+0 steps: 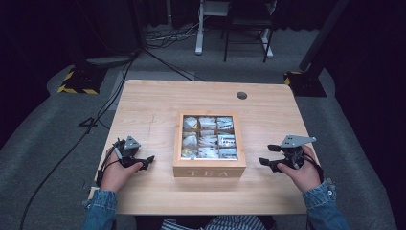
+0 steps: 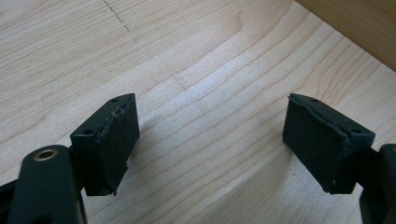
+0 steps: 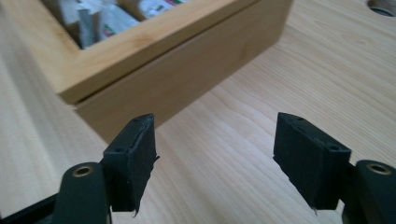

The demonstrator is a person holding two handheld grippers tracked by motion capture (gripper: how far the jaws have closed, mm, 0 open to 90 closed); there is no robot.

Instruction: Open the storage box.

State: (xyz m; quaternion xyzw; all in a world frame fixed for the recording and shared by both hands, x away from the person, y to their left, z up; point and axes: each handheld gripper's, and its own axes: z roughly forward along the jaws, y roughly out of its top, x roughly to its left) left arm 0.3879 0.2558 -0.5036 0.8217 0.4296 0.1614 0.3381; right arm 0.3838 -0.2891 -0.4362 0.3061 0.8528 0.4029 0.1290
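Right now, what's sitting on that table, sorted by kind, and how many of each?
Wooden tea box: 1
Compartments in its grid: 9
Hand-held grippers resting either side: 2, left gripper and right gripper
Total: 3 things on the wooden table, counting the box with its compartments as one.

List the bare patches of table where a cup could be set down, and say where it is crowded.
Free: the table strip behind the tea box, up to the hole, and the front strip. Crowded: each side of the box, where the left gripper and right gripper sit.
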